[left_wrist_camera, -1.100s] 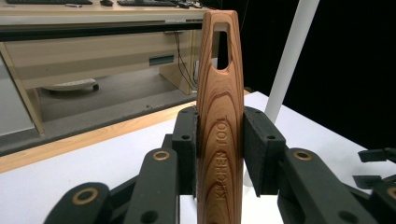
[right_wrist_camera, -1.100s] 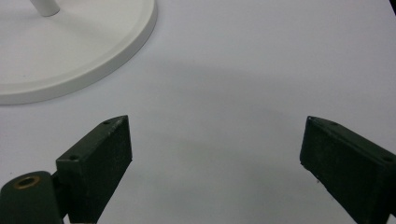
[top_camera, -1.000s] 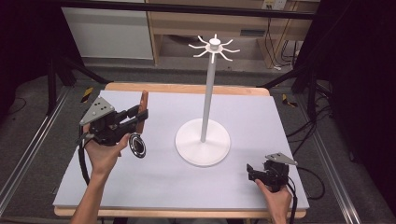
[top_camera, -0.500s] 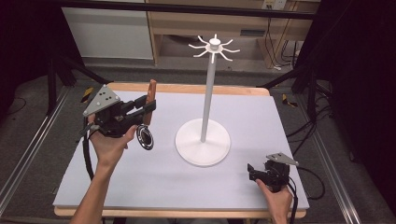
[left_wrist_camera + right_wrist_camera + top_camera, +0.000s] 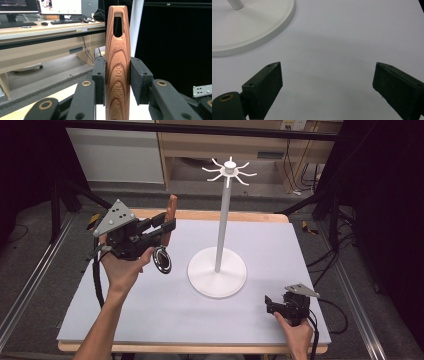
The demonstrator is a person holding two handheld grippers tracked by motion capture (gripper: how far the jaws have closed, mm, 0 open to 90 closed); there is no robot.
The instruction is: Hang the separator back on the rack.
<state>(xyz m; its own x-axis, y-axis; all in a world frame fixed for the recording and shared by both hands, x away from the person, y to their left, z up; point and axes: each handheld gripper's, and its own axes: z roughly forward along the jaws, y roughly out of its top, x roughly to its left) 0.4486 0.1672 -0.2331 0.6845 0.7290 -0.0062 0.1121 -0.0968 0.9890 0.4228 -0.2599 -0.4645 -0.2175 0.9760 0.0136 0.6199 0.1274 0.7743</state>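
Observation:
My left gripper (image 5: 166, 226) is raised over the table's left side, shut on the wooden handle (image 5: 171, 215) of a kitchen tool. The handle stands nearly upright and the round dark head (image 5: 162, 260) hangs below. In the left gripper view the handle (image 5: 118, 67), engraved KITCHEN TOOL, is clamped between both pads, with its hanging slot (image 5: 117, 26) at the top. A white hook stand (image 5: 223, 220) rises from a round base (image 5: 217, 273), its hooks (image 5: 229, 170) at the top, to the right of the tool. My right gripper (image 5: 270, 304) rests open on the mat (image 5: 327, 80), near the base (image 5: 249, 27).
The white mat (image 5: 150, 310) covers a wooden table with edges on all sides. Black frame legs (image 5: 65, 195) stand at the back left and back right. A wooden shelf unit (image 5: 270, 145) is beyond the table. A desk with monitors (image 5: 50, 10) lies far behind.
My left gripper has risen and moved right toward the stand with the tool, and the handle now stands more upright. The right gripper has stayed put.

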